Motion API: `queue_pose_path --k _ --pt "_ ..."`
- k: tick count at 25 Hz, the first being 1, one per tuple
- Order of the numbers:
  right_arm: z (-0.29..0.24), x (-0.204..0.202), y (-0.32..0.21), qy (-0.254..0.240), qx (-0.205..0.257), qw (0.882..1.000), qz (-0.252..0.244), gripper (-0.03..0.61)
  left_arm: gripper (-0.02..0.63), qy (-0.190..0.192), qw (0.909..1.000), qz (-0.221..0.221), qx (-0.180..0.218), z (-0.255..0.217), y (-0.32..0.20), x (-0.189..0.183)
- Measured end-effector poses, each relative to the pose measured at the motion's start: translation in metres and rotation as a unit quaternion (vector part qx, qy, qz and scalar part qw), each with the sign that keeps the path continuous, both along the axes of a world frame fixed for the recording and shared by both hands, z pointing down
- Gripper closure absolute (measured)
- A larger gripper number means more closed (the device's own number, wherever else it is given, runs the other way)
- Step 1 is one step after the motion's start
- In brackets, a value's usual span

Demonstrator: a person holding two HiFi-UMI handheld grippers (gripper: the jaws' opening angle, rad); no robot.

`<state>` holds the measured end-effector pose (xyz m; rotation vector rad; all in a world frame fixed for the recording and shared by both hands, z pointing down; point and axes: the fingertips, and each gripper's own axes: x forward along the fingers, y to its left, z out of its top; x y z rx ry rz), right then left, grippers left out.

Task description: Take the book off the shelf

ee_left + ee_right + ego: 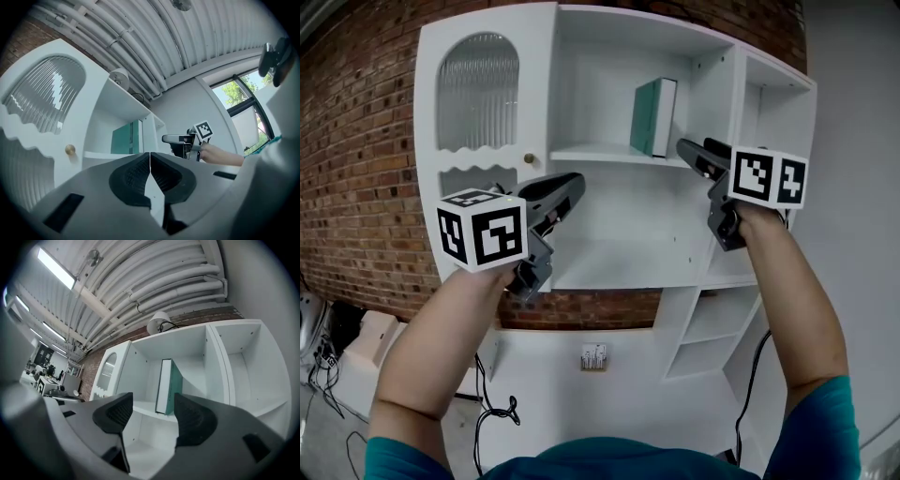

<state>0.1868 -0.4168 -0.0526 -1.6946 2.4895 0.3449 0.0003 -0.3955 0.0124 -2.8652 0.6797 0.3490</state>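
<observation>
Your left gripper (pixel 150 159) is clamped shut on nothing and your right gripper (pixel 151 411) hangs wide and empty; only their own views show that. Further off, the teal book (pixel 653 117) stands upright on the white shelf (pixel 591 152), untouched.

Left claw (pixel 577 179) raised, jaws together; right claw (pixel 682 144) raised, jaws apart.

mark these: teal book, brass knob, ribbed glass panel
Upright teal hardcover book (pixel 645 117): head view, on its teal cover.
Small round brass door knob (pixel 528 158): head view, centre of the knob.
Arched ribbed glass panel (pixel 478 89): head view, middle of the pane.
</observation>
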Motion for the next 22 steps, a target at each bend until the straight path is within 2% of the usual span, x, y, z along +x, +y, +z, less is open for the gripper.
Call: queue_pose_path --k 11,16,22 --pt "-0.033 -0.009 -0.064 0.017 -0.033 0.998 0.043 0.311 0.594 -0.024 0.9997 -0.001 0.010 -0.039 -0.018 0.033" --pt "-0.045 -0.005 -0.091 0.010 -0.044 0.996 0.070 0.308 0.594 -0.023 0.9997 -0.008 0.006 -0.051 -0.030 0.035" --pt "-0.058 -0.001 -0.114 0.015 -0.051 0.992 0.114 0.308 0.594 -0.026 0.9993 -0.020 0.020 -0.057 -0.031 0.033"
